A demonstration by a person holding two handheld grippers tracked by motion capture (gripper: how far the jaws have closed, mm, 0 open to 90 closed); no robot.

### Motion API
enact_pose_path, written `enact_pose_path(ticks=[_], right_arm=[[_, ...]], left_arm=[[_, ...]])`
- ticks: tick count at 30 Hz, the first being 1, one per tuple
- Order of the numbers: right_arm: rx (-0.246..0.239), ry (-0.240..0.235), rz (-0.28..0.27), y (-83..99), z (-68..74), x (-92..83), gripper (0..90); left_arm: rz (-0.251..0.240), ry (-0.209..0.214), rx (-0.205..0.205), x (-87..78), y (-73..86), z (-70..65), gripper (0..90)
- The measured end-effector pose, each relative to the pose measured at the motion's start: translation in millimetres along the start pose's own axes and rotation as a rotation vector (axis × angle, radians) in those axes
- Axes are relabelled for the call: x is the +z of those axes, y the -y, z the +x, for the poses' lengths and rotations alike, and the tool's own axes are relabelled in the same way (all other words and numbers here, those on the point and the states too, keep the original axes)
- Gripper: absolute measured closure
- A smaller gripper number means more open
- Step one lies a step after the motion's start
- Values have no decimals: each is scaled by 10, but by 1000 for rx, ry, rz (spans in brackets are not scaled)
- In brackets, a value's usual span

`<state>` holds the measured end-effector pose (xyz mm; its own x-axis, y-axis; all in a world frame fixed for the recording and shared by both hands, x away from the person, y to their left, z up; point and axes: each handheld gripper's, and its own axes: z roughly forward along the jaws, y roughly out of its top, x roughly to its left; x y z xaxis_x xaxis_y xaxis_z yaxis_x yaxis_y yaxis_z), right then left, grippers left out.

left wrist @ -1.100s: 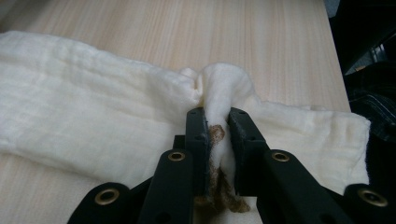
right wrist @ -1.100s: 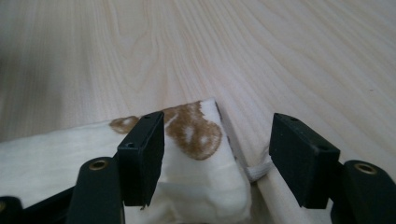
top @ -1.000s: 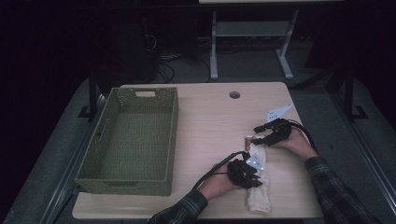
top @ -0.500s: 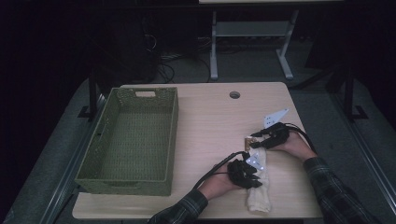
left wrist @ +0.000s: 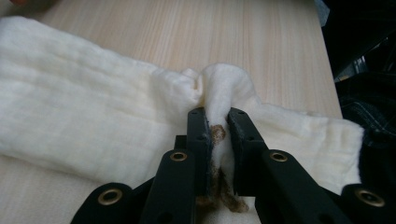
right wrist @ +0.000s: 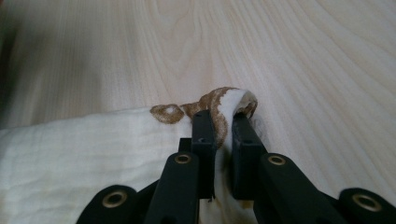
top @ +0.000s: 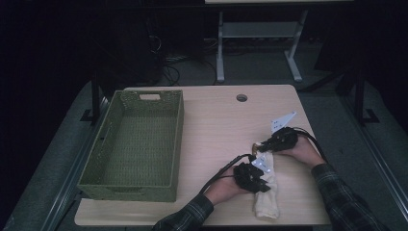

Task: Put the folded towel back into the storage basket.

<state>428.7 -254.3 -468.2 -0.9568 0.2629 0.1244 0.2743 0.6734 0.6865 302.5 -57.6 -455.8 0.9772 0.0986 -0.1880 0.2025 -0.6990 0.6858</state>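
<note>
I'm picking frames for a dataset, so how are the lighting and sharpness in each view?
High view: dim, the surroundings nearly black, the cloth and basket soft but readable. Left gripper view: bright and even, cloth weave sharp, the nearest parts of the left hand-held gripper slightly soft. Right gripper view: table grain clear, upper left corner blurred and dark.

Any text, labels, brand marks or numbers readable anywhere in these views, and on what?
None readable.
Cloth: cream with brown markings at the edge, a pattern, no lettering.
Basket: plain green weave, no label.
Table: bare wood grain, no marks.
Left gripper and right gripper: black jaws with brass rivets, no markings.
</note>
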Motion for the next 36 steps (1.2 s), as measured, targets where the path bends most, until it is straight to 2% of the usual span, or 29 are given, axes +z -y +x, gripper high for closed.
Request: enact_pose_path(ticks=[6,13,20,22,27,32,36], right_arm=[[6,-2,-16,-93,15,-85,824],[-20,-13,-40,-375,65,-199,824],[-55,-6,-66,-638,55,-251,824],[-52,-12,-76,-719,59,-263,823],[-62,-6,-59,-929,55,-253,824],[-75,1,-67,-1143,21,-229,824],[-81,-1,-84,-1313,19,-210,824]], left_arm=[[-23,-8,8,-136,-54,18,798],[-85,-31,-7,-499,-141,52,799],[-132,-61,-18,-897,-171,58,799],[-133,-65,-22,-945,-175,59,798],[-123,-105,-14,-1219,-182,75,798],[-147,-128,-15,-1443,-210,68,798],[-126,-160,17,-1608,-254,42,797]])
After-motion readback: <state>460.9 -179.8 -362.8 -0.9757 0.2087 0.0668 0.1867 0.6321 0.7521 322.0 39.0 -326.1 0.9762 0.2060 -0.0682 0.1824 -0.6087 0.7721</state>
